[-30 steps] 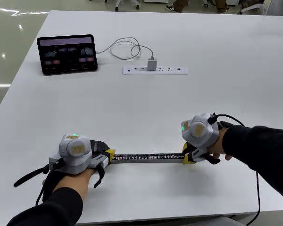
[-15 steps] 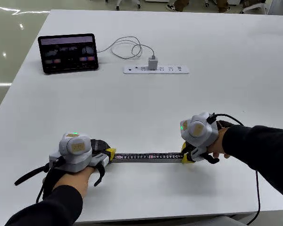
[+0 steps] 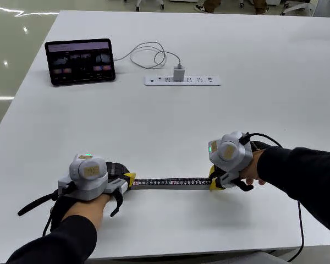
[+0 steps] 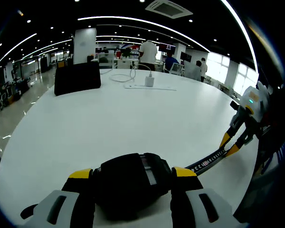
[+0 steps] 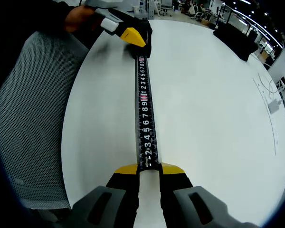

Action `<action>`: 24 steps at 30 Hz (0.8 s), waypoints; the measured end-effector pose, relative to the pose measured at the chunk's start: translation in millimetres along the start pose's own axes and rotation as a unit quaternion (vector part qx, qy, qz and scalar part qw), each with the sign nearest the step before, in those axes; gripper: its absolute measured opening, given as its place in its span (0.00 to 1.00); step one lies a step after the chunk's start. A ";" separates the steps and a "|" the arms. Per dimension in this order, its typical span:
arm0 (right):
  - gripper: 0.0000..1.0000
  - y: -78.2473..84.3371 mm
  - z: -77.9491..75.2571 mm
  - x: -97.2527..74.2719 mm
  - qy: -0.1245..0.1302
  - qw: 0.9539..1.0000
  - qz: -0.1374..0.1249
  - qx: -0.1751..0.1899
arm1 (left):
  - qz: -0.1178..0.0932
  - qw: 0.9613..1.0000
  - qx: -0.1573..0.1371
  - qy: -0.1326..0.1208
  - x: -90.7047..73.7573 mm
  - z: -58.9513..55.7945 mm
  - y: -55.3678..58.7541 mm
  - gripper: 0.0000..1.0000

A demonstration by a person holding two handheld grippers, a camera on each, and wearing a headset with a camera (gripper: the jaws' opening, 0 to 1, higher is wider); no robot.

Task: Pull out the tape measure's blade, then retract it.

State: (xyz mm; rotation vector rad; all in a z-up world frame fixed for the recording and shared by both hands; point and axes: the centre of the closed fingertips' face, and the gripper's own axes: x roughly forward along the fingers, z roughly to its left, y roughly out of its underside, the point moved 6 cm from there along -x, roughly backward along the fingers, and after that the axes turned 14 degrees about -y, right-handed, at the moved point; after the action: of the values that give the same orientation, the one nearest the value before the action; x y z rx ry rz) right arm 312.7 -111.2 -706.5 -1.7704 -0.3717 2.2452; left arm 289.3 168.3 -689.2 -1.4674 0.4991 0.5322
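A black tape measure case (image 4: 133,183) sits on the white table (image 3: 170,126), and my left gripper (image 4: 133,173) is shut on it; the case (image 3: 116,171) sits at the front left in the head view. Its black blade (image 3: 170,181) with white numbers runs right across the table to my right gripper (image 3: 215,184). In the right gripper view the blade (image 5: 143,114) stretches away to the case (image 5: 141,35), and my right gripper (image 5: 148,168) is shut on the blade's end.
A dark tablet (image 3: 80,60) stands at the back left. A white power strip (image 3: 181,81) with a plugged charger and looped cable (image 3: 148,55) lies at the back centre. A mesh chair back (image 5: 33,118) stands beside the table's near edge.
My right gripper has moved slightly left toward the case with the blade's end, so the exposed blade is a little shorter. The left gripper has stayed put.
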 end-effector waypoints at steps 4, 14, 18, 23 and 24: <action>0.11 -1.5 -0.5 0.7 -0.001 1.000 -0.001 -0.004 | 0.000 1.000 0.000 0.000 -0.2 0.1 0.0 0.60; 0.11 -4.9 -1.4 2.3 -0.003 1.000 -0.020 -0.012 | 0.000 1.000 -0.001 0.001 -0.3 0.1 -0.1 0.60; 0.11 -8.4 -1.4 3.2 -0.001 1.000 -0.026 -0.009 | 0.001 1.000 0.000 0.001 -0.2 0.1 -0.1 0.60; 0.11 -12.0 -2.0 4.6 -0.002 1.000 -0.029 -0.006 | 0.001 1.000 0.000 0.001 -0.3 0.0 -0.3 0.60; 0.11 -12.5 -1.9 4.8 -0.002 1.000 -0.029 -0.006 | 0.001 1.000 0.000 0.002 -0.3 0.0 -0.3 0.60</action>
State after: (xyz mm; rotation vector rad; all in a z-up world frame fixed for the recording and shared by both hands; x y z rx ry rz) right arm 314.0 -97.8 -706.8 -1.7385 -0.4325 2.2103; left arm 289.2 168.2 -688.8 -1.4683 0.5031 0.5318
